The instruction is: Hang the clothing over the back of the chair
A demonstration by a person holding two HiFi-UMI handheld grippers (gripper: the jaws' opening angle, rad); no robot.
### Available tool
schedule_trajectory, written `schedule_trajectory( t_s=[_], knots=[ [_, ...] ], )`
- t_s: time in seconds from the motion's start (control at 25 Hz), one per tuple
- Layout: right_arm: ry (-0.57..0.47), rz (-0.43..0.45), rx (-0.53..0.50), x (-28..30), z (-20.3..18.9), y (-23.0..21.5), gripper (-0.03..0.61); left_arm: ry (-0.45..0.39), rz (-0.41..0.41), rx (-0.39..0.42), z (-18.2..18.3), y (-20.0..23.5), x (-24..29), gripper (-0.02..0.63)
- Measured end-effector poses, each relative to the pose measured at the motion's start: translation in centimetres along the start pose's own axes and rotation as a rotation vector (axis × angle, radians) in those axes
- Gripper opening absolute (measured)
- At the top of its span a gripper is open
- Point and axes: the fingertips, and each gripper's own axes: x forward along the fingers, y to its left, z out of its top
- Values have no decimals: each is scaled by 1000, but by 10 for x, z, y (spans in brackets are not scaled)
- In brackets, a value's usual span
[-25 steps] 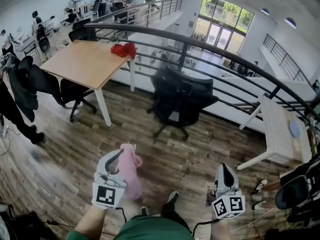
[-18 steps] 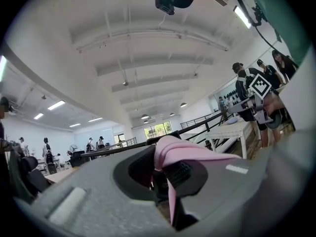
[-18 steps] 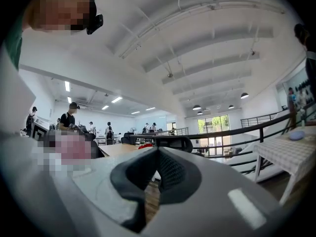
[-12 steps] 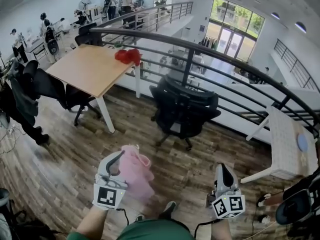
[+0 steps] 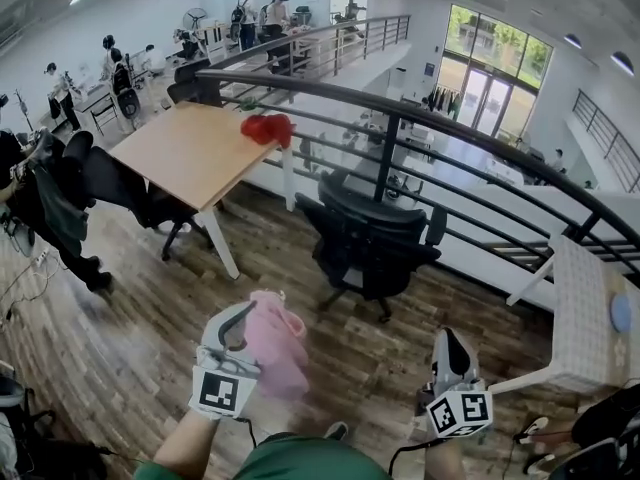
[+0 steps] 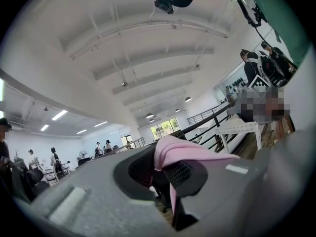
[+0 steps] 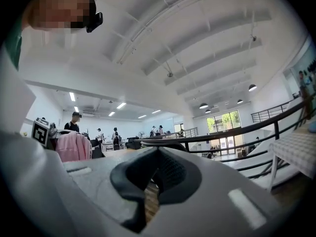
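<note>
In the head view my left gripper [image 5: 243,318] is shut on a pink piece of clothing [image 5: 276,350], which bunches to its right and hangs below the jaws. The left gripper view shows the pink cloth [image 6: 183,155] pinched between the dark pads [image 6: 181,174] and draped over them. My right gripper [image 5: 447,336] is shut and holds nothing; in its own view the right gripper [image 7: 154,177] has only floor behind it, with the pink clothing [image 7: 73,147] off to the left. The black office chair [image 5: 375,236] stands ahead, its back toward me, apart from both grippers.
A wooden table [image 5: 190,150] with a red bundle [image 5: 267,127] stands at left, dark chairs beside it. A curved black railing [image 5: 420,118] runs behind the chair. A white side table [image 5: 583,310] is at right. People stand far back.
The person has walked toward the black chair with both grippers level; chair and table appear nearer and shifted right. The pink clothing stays gripped on the left.
</note>
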Motion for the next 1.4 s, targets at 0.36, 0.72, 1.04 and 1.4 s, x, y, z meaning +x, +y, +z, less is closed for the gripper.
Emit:
schedule_trajectory(
  t_s=[0.36,0.72,1.04,1.4],
  knots=[
    [-24,49,-10,26,19,-40,3,-14,34,45,26,-15,35,38],
    [-10,11,-25,68,5,-72,3,-28,-1,-37,10,-6,96,38],
    [-29,-126,-58,128,25,-113,3,-129,-150,27,13,10,200,38],
    [-45,-179,-25,221,36,-131,2,-195,-249,-60,51,67,293,38]
  ],
)
